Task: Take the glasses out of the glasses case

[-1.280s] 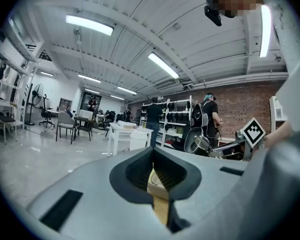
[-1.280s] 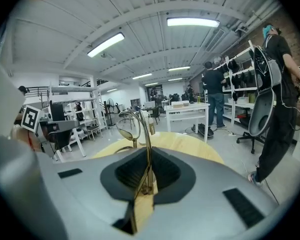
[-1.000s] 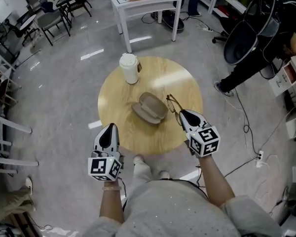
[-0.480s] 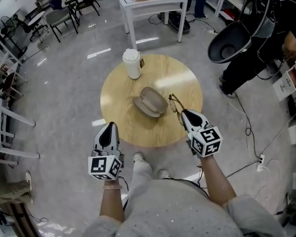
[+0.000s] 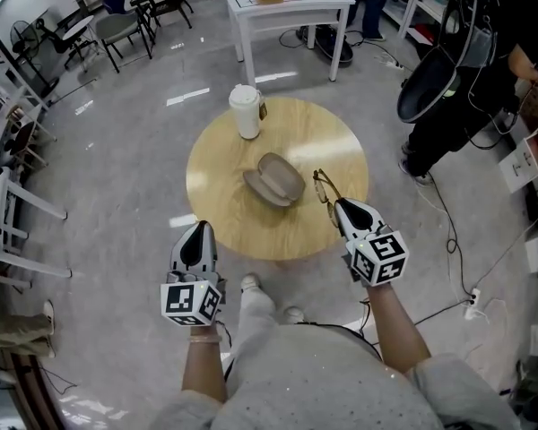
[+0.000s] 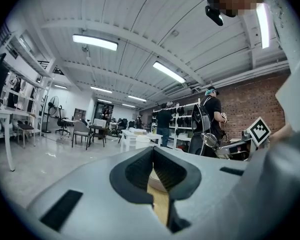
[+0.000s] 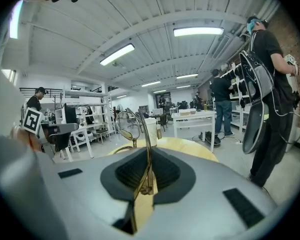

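While the right gripper (image 5: 341, 209) is clenched on one temple of the glasses (image 5: 323, 186), holding them over the right edge of the round table (image 5: 220, 215), the opened glasses case (image 5: 273, 180) lies at the table's centre. The left gripper (image 5: 197, 233), jaws pressed together on nothing, hangs beside the table's near-left edge.

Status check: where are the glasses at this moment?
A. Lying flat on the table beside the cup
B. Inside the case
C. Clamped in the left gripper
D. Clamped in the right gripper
D: the right gripper is shut on the thin gold frame of the glasses, which stand clear of the case on the round table.
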Available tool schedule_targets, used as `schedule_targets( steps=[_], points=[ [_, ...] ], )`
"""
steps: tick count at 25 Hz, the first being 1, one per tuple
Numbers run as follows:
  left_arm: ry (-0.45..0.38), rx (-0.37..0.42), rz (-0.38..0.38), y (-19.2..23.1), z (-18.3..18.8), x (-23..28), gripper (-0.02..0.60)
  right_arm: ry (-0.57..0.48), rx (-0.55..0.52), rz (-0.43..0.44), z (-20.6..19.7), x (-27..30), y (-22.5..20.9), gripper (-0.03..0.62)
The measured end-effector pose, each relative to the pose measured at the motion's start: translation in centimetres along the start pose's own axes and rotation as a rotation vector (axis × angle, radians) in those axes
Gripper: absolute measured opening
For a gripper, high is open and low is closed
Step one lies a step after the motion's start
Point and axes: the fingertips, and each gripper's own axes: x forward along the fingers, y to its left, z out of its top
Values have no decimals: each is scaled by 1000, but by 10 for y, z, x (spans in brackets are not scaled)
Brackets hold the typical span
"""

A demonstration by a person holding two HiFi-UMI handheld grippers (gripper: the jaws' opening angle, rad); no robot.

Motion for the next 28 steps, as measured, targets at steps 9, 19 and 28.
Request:
schedule_targets(
  steps=[9, 19, 28],
  points=[
    [-15, -5, 26, -1, -2, -13, 5, -56, -11, -4, 7, -15, 0, 31],
    [-27, 4, 39, -2, 4, -17, 5, -99, -18, -1, 19, -22, -1, 31],
    [-30, 11, 43, -4, 7, -17, 5, -122, -3, 9, 23, -22, -1, 31]
  ],
)
